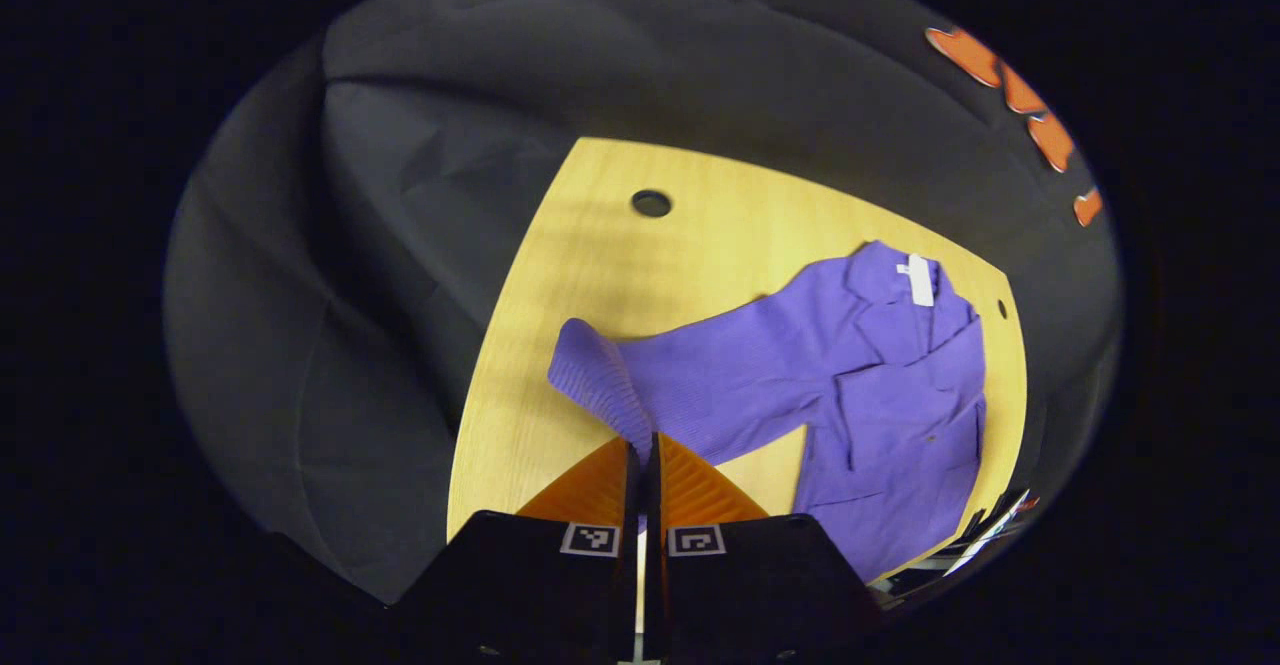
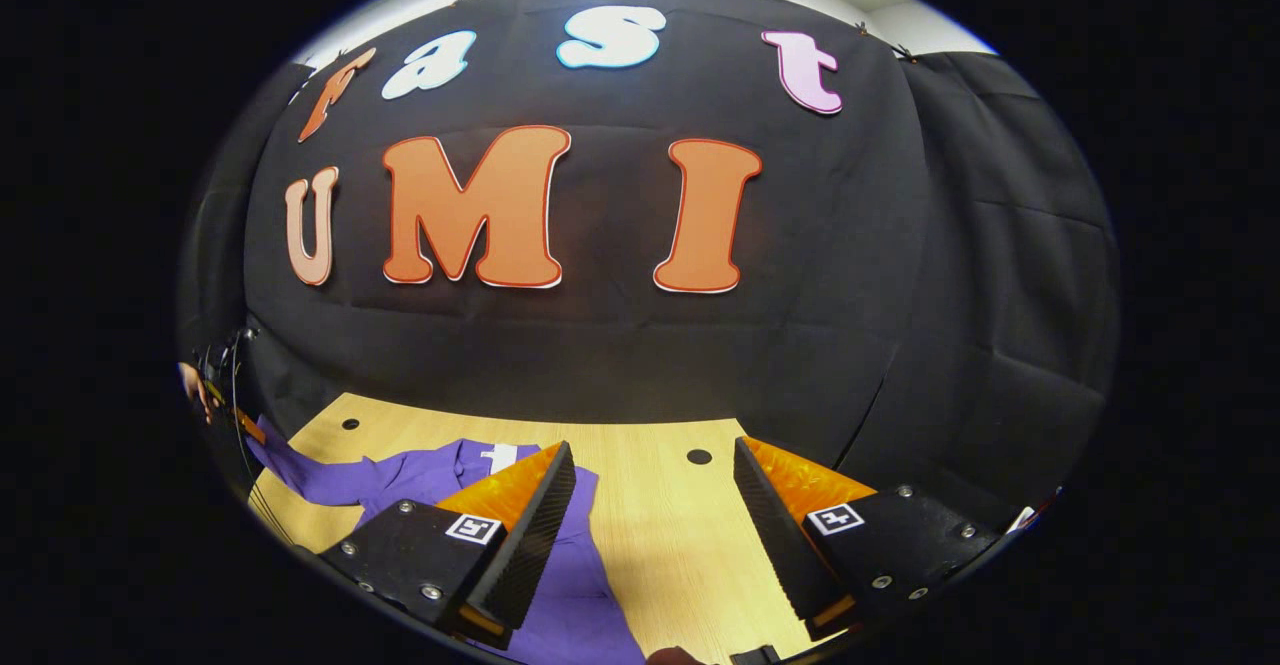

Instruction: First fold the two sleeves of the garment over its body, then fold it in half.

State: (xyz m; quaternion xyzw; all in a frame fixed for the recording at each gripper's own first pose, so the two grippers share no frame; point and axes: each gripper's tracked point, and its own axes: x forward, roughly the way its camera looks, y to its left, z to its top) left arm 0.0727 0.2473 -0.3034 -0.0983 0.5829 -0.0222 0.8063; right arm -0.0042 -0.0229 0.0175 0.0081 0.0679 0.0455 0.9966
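A purple ribbed garment (image 1: 890,405) lies on the wooden table (image 1: 590,245), collar and white label toward the far edge. One sleeve (image 1: 700,365) stretches out to the left, and its cuff (image 1: 600,385) is lifted off the table. My left gripper (image 1: 643,455) is shut on that cuff. In the right gripper view the garment (image 2: 420,480) lies at the lower left, partly behind one finger (image 2: 520,525). My right gripper (image 2: 655,535) hangs open above the table with nothing between its fingers. At the left edge of that view a hand (image 2: 195,385) holds the other sleeve end up.
The table has a round hole (image 1: 651,203) near its far edge and a smaller one (image 1: 1002,309) by the collar. Black cloth walls stand close behind and beside the table (image 2: 660,535). Bare wood lies left of the garment.
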